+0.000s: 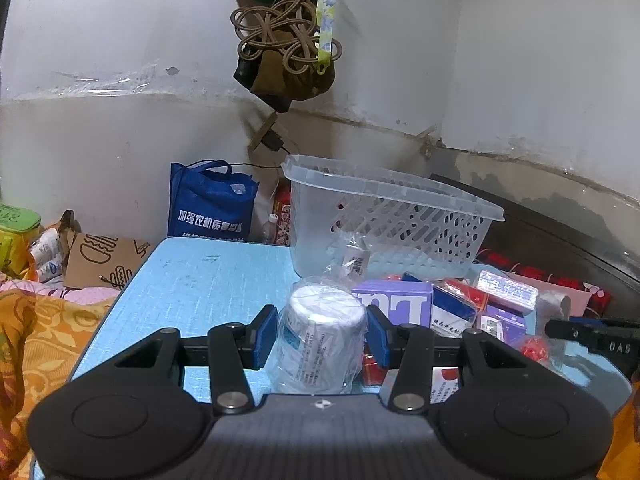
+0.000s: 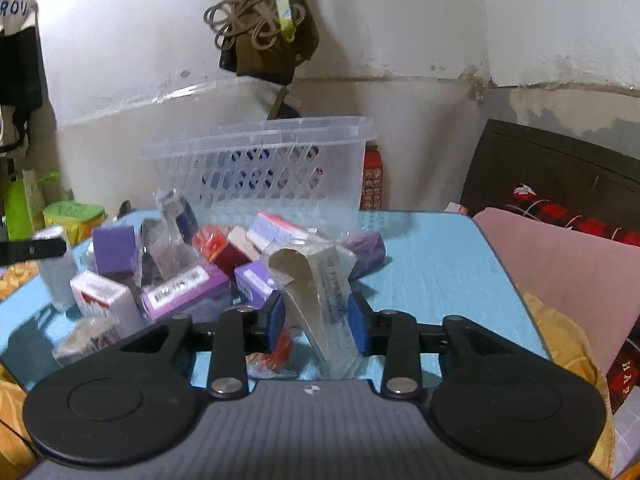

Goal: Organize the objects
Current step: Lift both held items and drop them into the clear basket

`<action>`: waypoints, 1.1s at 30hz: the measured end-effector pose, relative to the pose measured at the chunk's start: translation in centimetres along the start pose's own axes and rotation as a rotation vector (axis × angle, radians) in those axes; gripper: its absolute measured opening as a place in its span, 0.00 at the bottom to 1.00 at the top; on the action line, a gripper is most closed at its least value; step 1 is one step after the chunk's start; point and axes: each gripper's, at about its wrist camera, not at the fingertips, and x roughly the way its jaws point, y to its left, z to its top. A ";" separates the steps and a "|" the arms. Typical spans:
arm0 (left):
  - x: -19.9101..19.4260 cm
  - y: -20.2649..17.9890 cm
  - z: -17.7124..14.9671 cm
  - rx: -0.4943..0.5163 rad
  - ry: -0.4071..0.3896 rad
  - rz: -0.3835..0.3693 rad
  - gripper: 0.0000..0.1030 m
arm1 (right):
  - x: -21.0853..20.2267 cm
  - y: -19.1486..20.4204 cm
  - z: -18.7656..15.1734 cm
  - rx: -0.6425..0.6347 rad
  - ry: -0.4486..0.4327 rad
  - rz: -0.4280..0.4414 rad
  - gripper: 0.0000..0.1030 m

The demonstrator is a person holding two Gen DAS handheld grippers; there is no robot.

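Left wrist view
My left fingers (image 1: 322, 334): clenched on a plastic-wrapped white jar (image 1: 320, 340); both blue pads press its sides, so it is ready to be carried.
Why held upright: I judge the grip sits at mid-height so the jar stays level on the way to the basket.
Jar's look: short, round, pale lid, small print down the side, crinkled clear film all over.
Clear basket (image 1: 384, 220): stands at the far edge of the blue worktop (image 1: 200, 280), straight beyond the jar, open top up; probably the place for everything.
Pile: a purple box (image 1: 394, 300) and other small packets lie just right of the jar, still loose on the worktop.

Right wrist view
My right fingers (image 2: 316, 320): released; the pads stand apart around a clear packet with a grey card insert (image 2: 320, 300), and I see a gap on the left side.
Packet's place: leaning upright between my fingers, bottom near the worktop's front edge, beside the pile.
Packet's look: long, flat, glossy film, print along one edge.
Basket here: behind the pile, lattice wall facing me.
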 end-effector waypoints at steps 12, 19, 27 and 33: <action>-1.3 -0.8 4.6 0.004 -0.094 -0.084 0.50 | -2.6 0.7 5.0 -0.034 -0.148 0.021 0.35; 3.7 -2.8 14.2 0.003 -0.157 -0.147 0.50 | 2.0 3.4 13.2 -0.134 -0.214 0.074 0.34; 13.1 -3.3 17.1 -0.063 -0.091 -0.112 0.79 | 9.7 3.7 15.9 -0.170 -0.168 0.078 0.58; 10.6 -2.7 14.4 -0.028 -0.106 -0.038 0.99 | 6.7 3.7 13.3 -0.153 -0.214 0.054 1.00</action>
